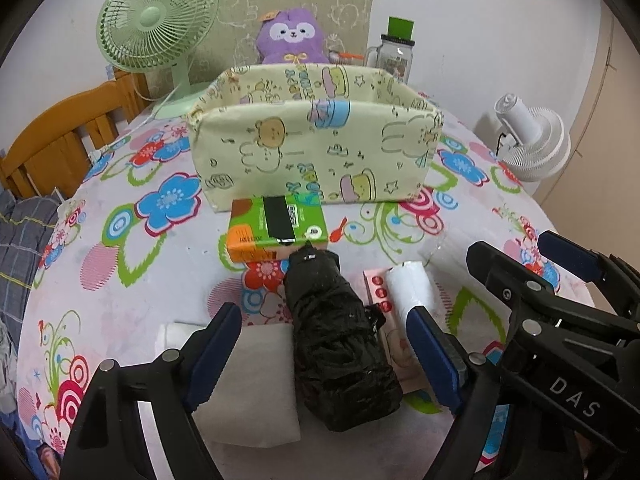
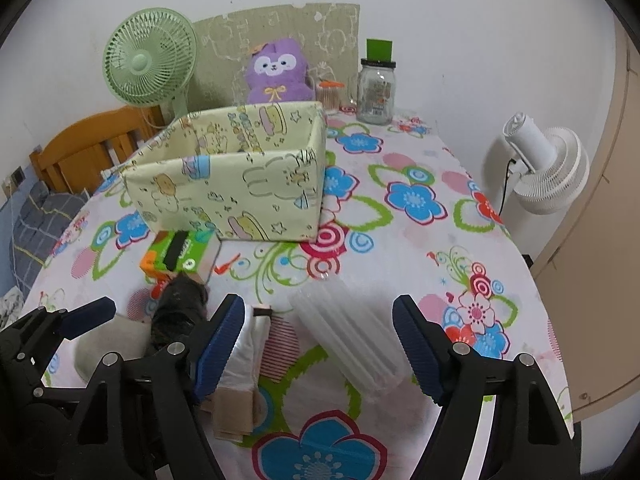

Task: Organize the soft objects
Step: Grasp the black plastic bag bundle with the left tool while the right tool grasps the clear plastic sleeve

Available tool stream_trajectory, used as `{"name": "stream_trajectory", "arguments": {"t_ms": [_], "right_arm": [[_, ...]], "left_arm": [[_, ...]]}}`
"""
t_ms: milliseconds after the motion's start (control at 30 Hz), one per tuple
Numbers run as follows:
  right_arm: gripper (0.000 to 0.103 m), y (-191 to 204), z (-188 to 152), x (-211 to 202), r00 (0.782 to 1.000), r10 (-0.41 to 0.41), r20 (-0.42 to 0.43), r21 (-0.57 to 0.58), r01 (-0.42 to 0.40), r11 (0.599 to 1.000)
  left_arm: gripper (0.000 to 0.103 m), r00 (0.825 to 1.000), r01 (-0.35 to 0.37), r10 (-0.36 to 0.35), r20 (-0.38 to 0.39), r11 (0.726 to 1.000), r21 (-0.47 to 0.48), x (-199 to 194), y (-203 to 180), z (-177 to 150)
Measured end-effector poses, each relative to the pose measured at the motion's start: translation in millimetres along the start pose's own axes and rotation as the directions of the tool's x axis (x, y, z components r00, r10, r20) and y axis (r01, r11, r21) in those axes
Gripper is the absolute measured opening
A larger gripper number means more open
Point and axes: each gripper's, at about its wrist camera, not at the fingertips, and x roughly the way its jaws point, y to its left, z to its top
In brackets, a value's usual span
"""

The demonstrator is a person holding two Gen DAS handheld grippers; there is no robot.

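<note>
Black folded umbrella (image 1: 340,336) lies on the floral tablecloth (image 1: 120,272), between my left gripper (image 1: 324,356) fingers, tip pointing at the green-orange tissue pack (image 1: 276,226) and about touching it. Left jaws spread wide, either side of the umbrella, not touching it as far as I can tell. White folded cloth (image 1: 244,380) sits under the umbrella's left side; pink-and-white packet (image 1: 396,308) just beside it on the right. Tissue pack sits right against the front wall of the cartoon-print fabric box (image 1: 316,152).

My right gripper (image 2: 318,344) is also spread wide, holding nothing, straddling a clear ribbed plastic pack (image 2: 352,340) lying flat on the cloth. Its left finger is over the pink-and-white packet.

Behind the box: purple plush (image 1: 292,38), green desk fan (image 1: 158,20), glass jar (image 2: 374,92) against the wall. White fan (image 2: 548,168) off the table's right edge, wooden chair (image 1: 60,132) on the left.
</note>
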Motion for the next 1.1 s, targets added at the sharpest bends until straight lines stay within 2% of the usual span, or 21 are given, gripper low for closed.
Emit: {"name": "stream_trajectory", "arguments": {"t_ms": [200, 500, 767, 1000, 1100], "right_arm": [[0.079, -2, -5, 13, 0.999, 0.007, -0.034, 0.004, -0.006, 1.000], [0.079, -6, -8, 31, 0.998, 0.007, -0.069, 0.014, -0.006, 1.000], [0.074, -13, -9, 47, 0.994, -0.004, -0.106, 0.029, 0.007, 1.000], [0.073, -23, -7, 61, 0.991, 0.001, -0.132, 0.061, 0.007, 0.998], [0.062, -23, -6, 65, 0.990, -0.034, -0.137, 0.041, 0.040, 0.998]], "left_arm": [[0.086, 0.999, -0.035, 0.035, -0.018, 0.999, 0.017, 8, -2, -2], [0.084, 0.998, -0.042, 0.042, -0.050, 0.999, 0.013, 24, 1, -2], [0.070, 0.997, -0.048, 0.050, -0.059, 0.998, 0.033, 30, -3, 2], [0.068, 0.997, -0.043, 0.044, -0.061, 0.999, 0.021, 36, -3, 7], [0.065, 0.998, -0.021, 0.020, -0.066, 1.000, -0.011, 39, 0, 9]]}}
